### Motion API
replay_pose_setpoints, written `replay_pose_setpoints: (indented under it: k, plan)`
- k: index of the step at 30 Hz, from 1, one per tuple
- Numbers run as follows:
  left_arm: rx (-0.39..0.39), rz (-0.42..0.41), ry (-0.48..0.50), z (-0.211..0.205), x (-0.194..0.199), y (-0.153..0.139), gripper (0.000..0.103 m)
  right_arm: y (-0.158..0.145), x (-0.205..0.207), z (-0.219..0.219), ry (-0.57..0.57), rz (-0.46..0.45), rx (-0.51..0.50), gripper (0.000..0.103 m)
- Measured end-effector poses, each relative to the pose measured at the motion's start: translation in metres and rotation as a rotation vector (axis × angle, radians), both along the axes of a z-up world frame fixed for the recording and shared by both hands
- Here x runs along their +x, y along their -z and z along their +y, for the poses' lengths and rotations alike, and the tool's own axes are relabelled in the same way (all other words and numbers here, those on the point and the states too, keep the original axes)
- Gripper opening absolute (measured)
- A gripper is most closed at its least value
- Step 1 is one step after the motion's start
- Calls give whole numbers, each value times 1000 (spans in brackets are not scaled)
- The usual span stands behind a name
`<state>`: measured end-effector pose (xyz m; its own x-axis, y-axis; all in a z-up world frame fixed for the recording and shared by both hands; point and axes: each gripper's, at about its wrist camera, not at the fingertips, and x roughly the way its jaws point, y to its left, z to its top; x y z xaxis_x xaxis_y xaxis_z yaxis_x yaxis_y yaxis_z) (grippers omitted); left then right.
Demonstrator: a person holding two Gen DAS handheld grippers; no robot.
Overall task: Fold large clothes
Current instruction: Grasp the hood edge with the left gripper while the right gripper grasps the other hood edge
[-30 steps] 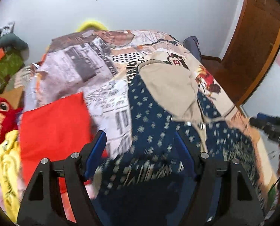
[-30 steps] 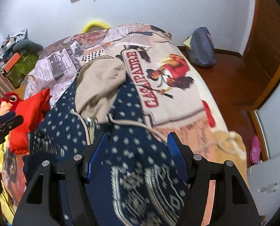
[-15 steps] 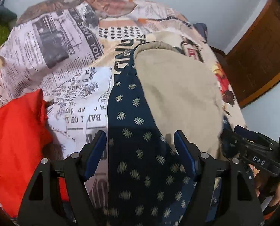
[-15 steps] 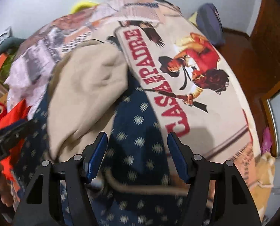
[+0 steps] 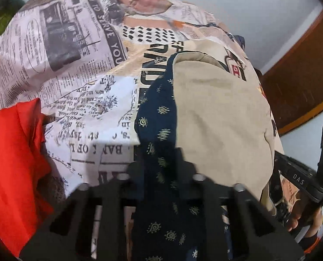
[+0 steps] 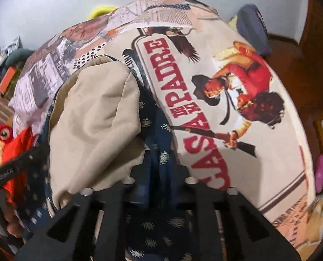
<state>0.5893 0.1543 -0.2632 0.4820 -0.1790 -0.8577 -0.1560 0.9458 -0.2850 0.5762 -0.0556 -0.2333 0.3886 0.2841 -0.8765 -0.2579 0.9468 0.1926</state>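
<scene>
Both claws, left (image 5: 159,163) and right (image 6: 158,167), dropped steeply, apparently pinching hoodie (image 5: 161,130).

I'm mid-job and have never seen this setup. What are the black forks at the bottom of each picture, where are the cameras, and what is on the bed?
There is no robot. A person holds a two-finger claw in each hand, each with a camera looking along its fingers. One picture comes from the left claw, the other from the right claw. Both have pinched folds of the navy patterned garment, whose beige lining faces up. It lies on a bedspread printed with newspaper and poster art. A red cloth lies beside it, and a red plush toy sits at the bed's edge.
</scene>
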Motion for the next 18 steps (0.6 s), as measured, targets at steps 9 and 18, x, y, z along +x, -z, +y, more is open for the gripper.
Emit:
replay_pose_setpoints:
  k: [9, 18]
  plan:
    - [56, -99, 56, -17, -45, -54, 8, -59, -52, -27, -18, -94, 62, 9]
    - [89, -211, 159, -41, -141, -125, 8, -119, -146, -36, -105, -200, 45, 9]
